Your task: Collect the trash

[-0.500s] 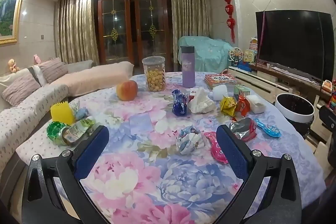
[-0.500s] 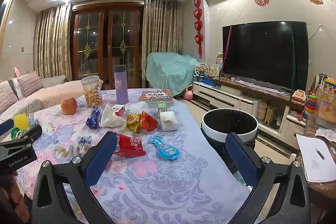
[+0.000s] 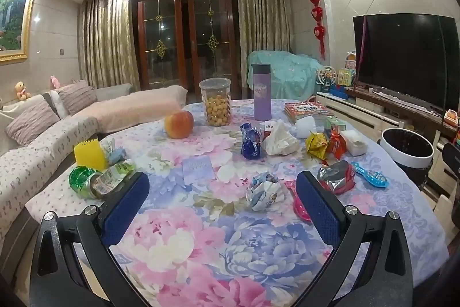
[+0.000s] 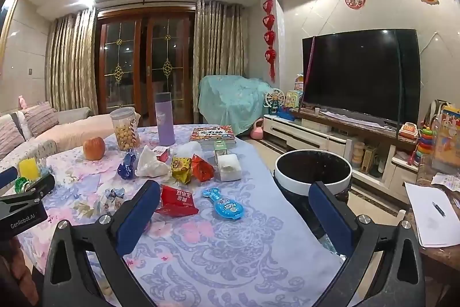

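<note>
Wrappers litter the floral tablecloth point(image 3: 178, 246): a crumpled blue-white wrapper point(image 3: 265, 191), a pink one point(image 3: 299, 203), a silver-red bag point(image 3: 336, 176), a blue packet point(image 3: 371, 178), a white tissue point(image 3: 280, 141) and a green wrapper point(image 3: 83, 181). My left gripper point(image 3: 222, 206) hovers open just before the crumpled wrapper, holding nothing. My right gripper point(image 4: 234, 213) is open and empty over the table's right part, the red bag point(image 4: 176, 200) and blue packet point(image 4: 223, 205) lying ahead of it. A white-rimmed black bin point(image 4: 313, 173) stands off the table's right edge.
An apple point(image 3: 178, 124), a snack jar point(image 3: 215, 102), a purple flask point(image 3: 261, 91), a book point(image 3: 309, 109) and a white box point(image 3: 355, 143) stand at the back. A sofa point(image 3: 43, 140) runs along the left, a TV cabinet point(image 4: 330, 134) along the right. Papers point(image 4: 431, 213) lie on a side table.
</note>
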`<state>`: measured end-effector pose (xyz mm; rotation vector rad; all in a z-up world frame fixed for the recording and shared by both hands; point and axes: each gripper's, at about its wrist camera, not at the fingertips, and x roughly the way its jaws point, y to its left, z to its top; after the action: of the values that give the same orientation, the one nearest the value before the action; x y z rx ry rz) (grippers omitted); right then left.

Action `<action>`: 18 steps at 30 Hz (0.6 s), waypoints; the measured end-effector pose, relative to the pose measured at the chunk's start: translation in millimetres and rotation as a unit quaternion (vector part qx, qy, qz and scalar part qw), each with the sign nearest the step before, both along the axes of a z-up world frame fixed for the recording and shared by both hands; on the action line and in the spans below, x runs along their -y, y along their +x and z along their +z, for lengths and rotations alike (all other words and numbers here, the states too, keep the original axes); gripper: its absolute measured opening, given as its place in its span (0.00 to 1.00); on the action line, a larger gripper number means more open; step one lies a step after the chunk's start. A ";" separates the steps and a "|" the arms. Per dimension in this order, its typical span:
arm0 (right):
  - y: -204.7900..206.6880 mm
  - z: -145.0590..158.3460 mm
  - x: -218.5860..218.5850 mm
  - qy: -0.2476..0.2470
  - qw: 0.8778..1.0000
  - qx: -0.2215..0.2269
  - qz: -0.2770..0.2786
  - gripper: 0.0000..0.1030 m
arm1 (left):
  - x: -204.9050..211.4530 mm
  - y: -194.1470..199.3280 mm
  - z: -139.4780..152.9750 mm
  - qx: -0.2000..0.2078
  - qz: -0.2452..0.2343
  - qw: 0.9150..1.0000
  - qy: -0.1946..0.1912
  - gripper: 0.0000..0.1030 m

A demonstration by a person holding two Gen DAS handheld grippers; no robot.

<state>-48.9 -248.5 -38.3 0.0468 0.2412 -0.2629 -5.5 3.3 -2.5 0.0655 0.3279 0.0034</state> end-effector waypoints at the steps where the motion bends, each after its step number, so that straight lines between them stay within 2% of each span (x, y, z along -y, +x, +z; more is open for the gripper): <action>1: -1.3 0.2 0.8 0.000 1.000 0.002 0.000 1.00 | 0.7 1.1 -1.0 0.000 0.001 1.000 0.002 1.00; 18: 1.9 -2.8 1.2 0.003 1.000 0.003 0.011 1.00 | 1.7 -1.7 1.4 0.001 0.000 1.000 0.000 1.00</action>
<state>-47.1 -249.7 -41.1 0.0514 0.2369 -0.2401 -7.1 1.7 -1.2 0.0665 0.3261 0.0032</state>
